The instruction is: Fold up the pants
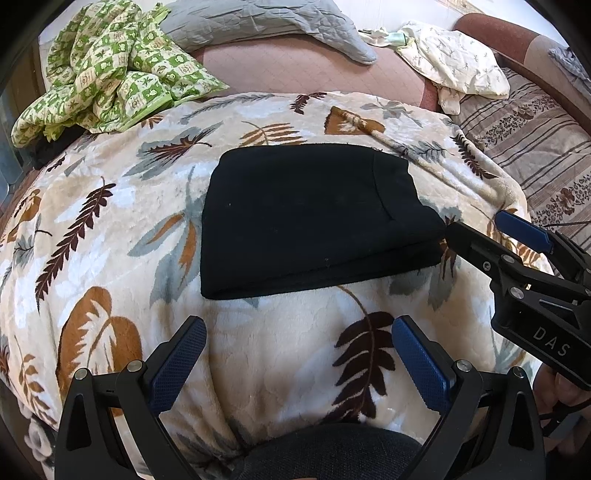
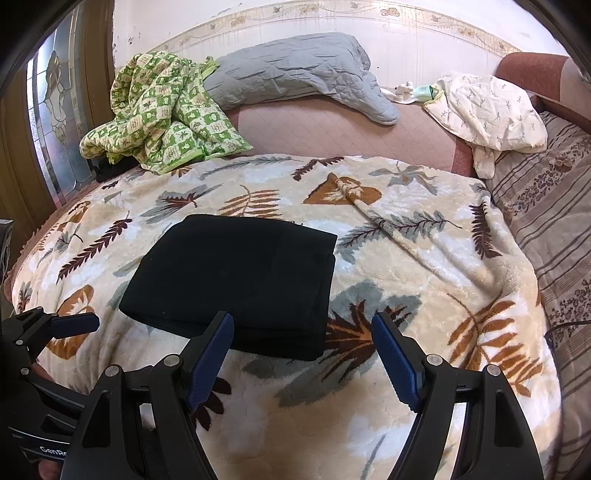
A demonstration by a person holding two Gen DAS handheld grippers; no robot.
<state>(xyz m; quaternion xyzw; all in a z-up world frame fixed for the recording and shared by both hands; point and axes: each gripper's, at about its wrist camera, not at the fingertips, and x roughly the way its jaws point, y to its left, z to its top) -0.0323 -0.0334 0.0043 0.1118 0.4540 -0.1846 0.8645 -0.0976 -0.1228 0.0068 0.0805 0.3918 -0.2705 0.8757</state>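
Note:
Black pants (image 1: 310, 218) (image 2: 236, 273) lie folded into a flat rectangle on a leaf-patterned blanket (image 1: 110, 229) (image 2: 424, 295). My left gripper (image 1: 299, 328) hovers open just in front of the pants' near edge, with only blanket between its blue pads. My right gripper (image 2: 303, 325) is open too, at the pants' near right corner; its left pad (image 2: 210, 354) overlaps the corner in view, touching nothing that I can see. In the left wrist view the right gripper (image 1: 476, 225) shows at the pants' right edge. The left gripper (image 2: 66, 325) shows at the right wrist view's left edge.
A crumpled green checked quilt (image 1: 110, 66) (image 2: 162, 110) lies at the back left beside a grey quilted pillow (image 1: 258, 26) (image 2: 303, 70). A white patterned cloth (image 1: 454, 59) (image 2: 487, 110) is at the back right, on a striped cushion (image 1: 535, 136) (image 2: 554, 206). A dark-clothed knee (image 1: 325, 450) is below.

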